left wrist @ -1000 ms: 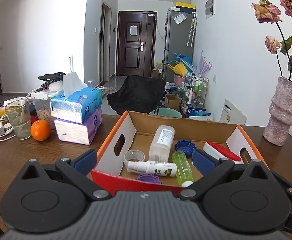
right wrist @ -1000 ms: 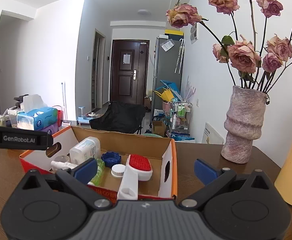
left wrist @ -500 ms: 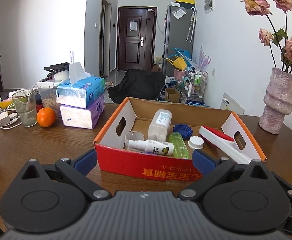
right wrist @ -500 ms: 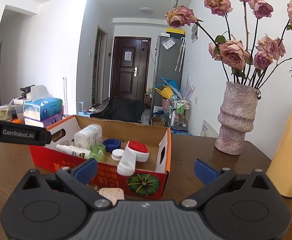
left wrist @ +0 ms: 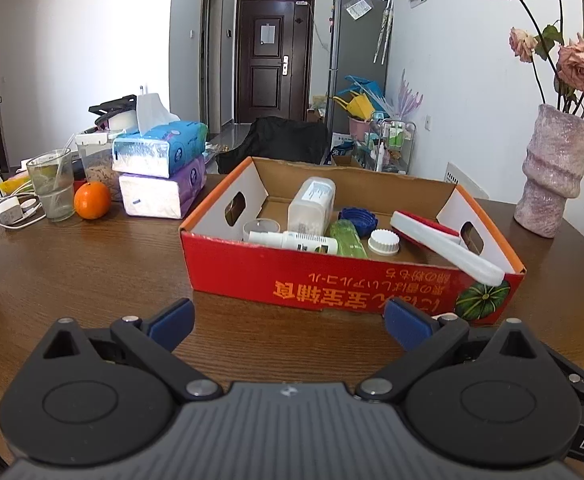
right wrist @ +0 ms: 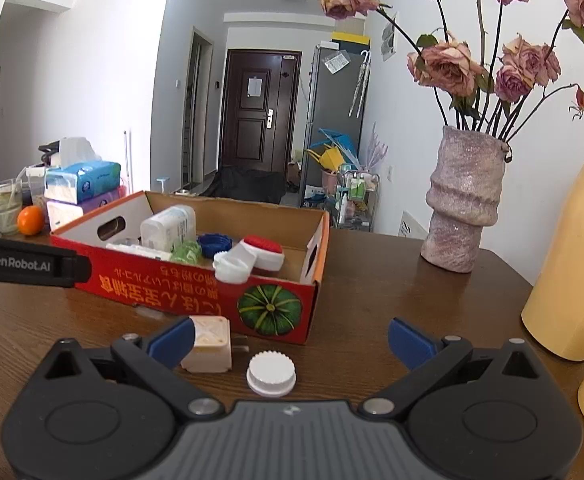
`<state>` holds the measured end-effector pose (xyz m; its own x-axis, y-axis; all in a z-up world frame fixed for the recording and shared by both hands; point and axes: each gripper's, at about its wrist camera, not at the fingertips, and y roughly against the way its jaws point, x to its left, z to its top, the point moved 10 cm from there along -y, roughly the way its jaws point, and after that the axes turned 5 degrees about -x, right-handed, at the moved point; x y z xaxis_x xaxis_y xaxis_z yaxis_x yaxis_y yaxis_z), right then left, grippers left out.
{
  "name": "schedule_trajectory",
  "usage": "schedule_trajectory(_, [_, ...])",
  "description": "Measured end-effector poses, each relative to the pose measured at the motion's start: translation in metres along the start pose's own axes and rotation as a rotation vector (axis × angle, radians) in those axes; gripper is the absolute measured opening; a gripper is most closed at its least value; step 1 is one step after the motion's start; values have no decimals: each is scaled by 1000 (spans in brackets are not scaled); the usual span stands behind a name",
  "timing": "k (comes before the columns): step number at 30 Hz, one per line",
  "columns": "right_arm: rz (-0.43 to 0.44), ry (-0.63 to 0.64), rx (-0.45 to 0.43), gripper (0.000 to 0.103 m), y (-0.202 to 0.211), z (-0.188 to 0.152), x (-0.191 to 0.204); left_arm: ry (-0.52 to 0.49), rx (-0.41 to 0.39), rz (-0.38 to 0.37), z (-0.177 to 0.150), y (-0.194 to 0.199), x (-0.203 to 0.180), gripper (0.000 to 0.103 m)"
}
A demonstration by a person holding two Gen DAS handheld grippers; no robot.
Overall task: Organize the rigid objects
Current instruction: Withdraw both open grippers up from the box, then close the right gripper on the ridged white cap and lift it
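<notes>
Hovering low over the wooden table (right wrist: 371, 280) with jaws spread and nothing between them, the right gripper (right wrist: 290, 340) frames 2 items not yet boxed — a white cap (right wrist: 271, 373) and a cream plug adapter (right wrist: 208, 344), which lies just beside its left finger. The left gripper (left wrist: 290, 322), also spread and empty, hangs clear before the red cardboard box (left wrist: 331, 280) — probably leaving room — where bottles, caps and a red-and-white brush (left wrist: 439, 236) already lie.
</notes>
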<state>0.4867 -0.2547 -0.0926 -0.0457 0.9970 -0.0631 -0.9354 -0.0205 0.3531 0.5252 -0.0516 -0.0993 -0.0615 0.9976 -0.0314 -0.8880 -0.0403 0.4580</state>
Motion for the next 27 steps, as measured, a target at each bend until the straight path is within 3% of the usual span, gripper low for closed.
schedule_trajectory(9, [17, -13, 93, 103, -23, -27, -12, -9, 43, 12, -17, -10, -6, 103])
schedule_trajectory(14, [31, -36, 134, 98, -41, -39, -19, -6, 69, 12, -23, -18, -7, 103])
schedule_trajectory(23, [71, -24, 181, 80, -66, -49, -8, -6, 78, 11, -25, -23, -11, 103])
schedule_trajectory(26, [89, -33, 199, 70, -72, -50, -7, -5, 82, 8, -25, -25, -14, 103])
schedule_trajectory(27, [94, -35, 206, 60, -73, -51, -6, -4, 83, 6, -25, -26, -15, 103])
